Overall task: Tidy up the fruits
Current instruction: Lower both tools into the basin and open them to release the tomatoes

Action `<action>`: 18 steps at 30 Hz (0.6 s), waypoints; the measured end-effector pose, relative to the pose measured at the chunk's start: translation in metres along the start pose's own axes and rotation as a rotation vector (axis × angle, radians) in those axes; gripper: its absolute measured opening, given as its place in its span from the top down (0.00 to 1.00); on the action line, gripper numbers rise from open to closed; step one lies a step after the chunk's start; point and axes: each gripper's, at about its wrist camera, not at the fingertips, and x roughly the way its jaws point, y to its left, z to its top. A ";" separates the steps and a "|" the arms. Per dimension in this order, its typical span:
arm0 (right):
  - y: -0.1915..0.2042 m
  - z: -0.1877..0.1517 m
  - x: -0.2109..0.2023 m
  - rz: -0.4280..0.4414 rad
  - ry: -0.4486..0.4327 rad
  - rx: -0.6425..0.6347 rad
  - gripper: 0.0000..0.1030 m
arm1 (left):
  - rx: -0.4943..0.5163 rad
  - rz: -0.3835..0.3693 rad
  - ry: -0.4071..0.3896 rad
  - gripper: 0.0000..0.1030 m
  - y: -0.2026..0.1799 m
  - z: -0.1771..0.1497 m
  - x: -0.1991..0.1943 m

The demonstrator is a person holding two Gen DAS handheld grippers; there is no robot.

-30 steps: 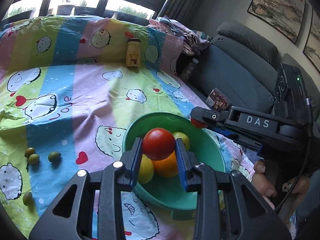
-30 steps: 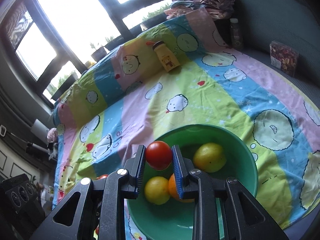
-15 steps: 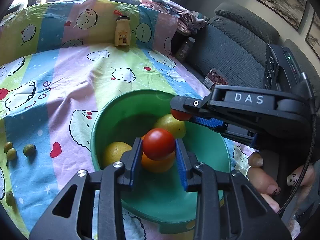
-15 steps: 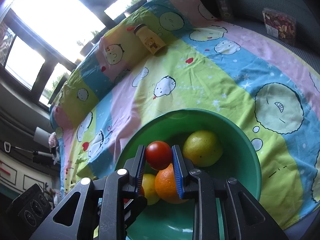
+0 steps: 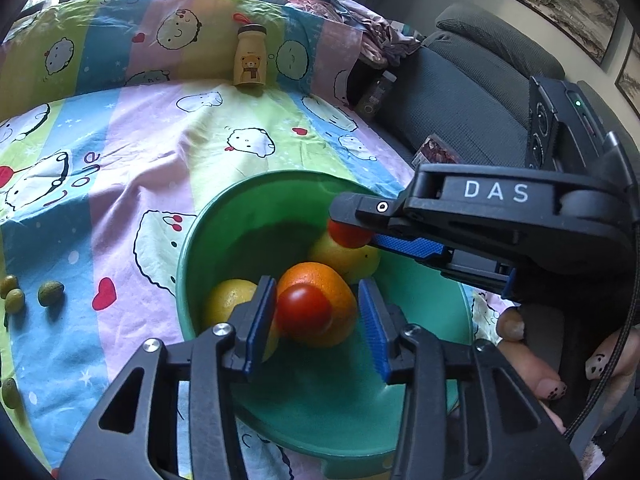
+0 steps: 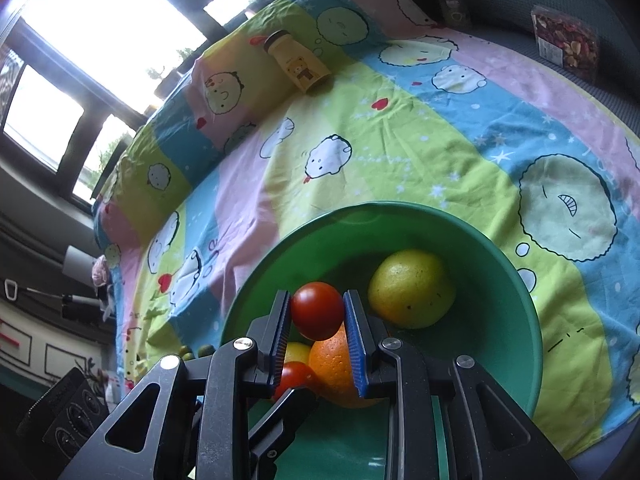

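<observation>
- Left wrist view: we find the left hand-held gripper point(image 5: 316, 320) over a green bowl point(image 5: 192, 248), its jaws parted wider than the red tomato point(image 5: 303, 314) between them. The tomato touches the left pad and is clear of the right one; we cannot tell whether it rests on the orange point(image 5: 320, 280) behind it.
- The bowl also holds a yellow lemon point(image 5: 224, 300) at the left and a second yellow fruit point(image 5: 344, 256) further back.
- The right hand-held gripper point(image 5: 352, 228) reaches in from the right, above that second fruit, with another red tomato point(image 5: 346, 234) at its tip.
- Right wrist view: we confirm the right hand-held gripper point(image 6: 318, 312) is closed on its tomato point(image 6: 317, 310), both blue pads pressing it, above the orange point(image 6: 334, 368).
- The bowl sits on a striped cartoon-print sheet point(image 5: 140, 152).
- Small green fruits point(image 5: 50, 293) lie on the sheet, well left of the bowl.
- A yellow bottle with a bear label point(image 5: 251, 58) stands at the far side of the sheet.
</observation>
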 end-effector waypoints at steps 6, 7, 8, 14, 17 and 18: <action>0.007 -0.001 -0.010 -0.014 -0.042 -0.030 0.51 | -0.010 0.010 -0.055 0.41 0.006 0.000 -0.026; 0.009 -0.001 -0.011 -0.013 -0.047 -0.035 0.51 | -0.014 0.013 -0.060 0.39 0.008 0.000 -0.030; 0.011 -0.002 -0.013 -0.013 -0.051 -0.040 0.50 | -0.017 0.019 -0.066 0.38 0.010 0.000 -0.036; 0.028 -0.006 -0.018 -0.013 -0.071 -0.075 0.49 | -0.040 0.088 -0.125 0.29 0.029 -0.007 -0.078; 0.042 -0.011 -0.017 -0.005 -0.068 -0.110 0.46 | -0.056 0.159 -0.147 0.25 0.045 -0.013 -0.098; 0.047 -0.013 -0.017 -0.005 -0.067 -0.124 0.46 | -0.064 0.185 -0.154 0.23 0.051 -0.016 -0.105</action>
